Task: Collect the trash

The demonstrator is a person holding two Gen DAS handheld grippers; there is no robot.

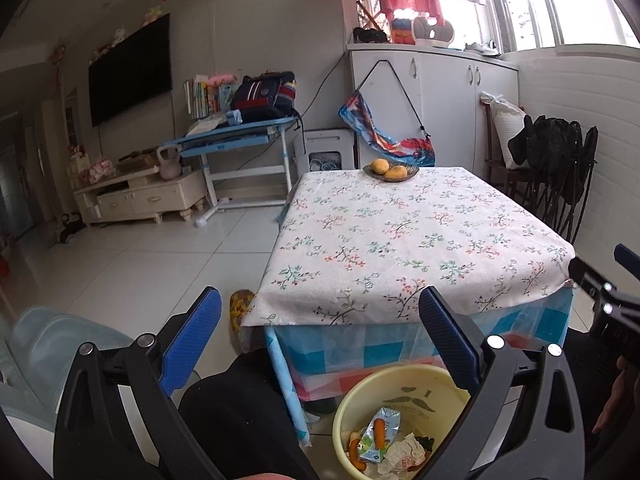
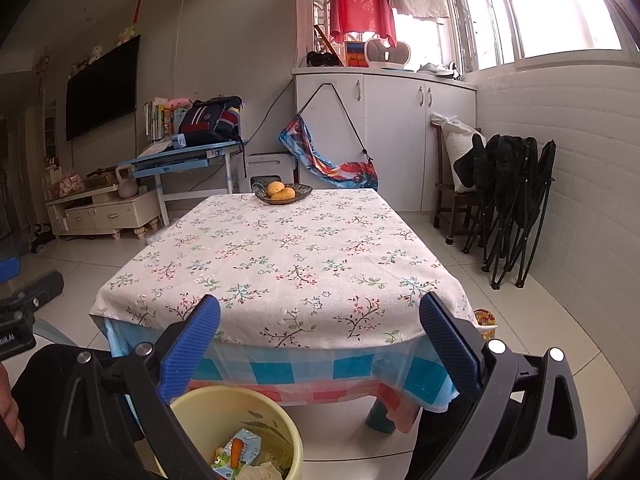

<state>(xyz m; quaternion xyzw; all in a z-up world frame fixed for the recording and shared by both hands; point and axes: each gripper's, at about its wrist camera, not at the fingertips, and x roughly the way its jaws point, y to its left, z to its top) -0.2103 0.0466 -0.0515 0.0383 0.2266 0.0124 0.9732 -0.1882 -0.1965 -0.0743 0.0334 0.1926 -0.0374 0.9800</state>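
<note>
A yellow bin [image 1: 404, 384] stands on the floor in front of the table and shows in both views [image 2: 256, 400]. Inside it lie a juice carton [image 1: 378, 434], a carrot piece [image 1: 379, 430] and crumpled paper [image 1: 404, 452]. My left gripper [image 1: 320, 320] is open, empty, held above the bin's left side. My right gripper [image 2: 320, 328] is open too, with nothing between its blue pads [image 2: 188, 352], above the bin's right. The floral tablecloth [image 2: 280, 256] carries only a dish with yellow fruit [image 2: 282, 193] at the far end.
The low table [image 1: 400, 240] has a checked plastic cover hanging over its front. Folded black chairs [image 2: 512, 208] lean on the right wall. A small colourful cup [image 2: 485, 320] sits on the floor at the table's right corner. A dark-clothed knee [image 1: 236, 408] is at bottom.
</note>
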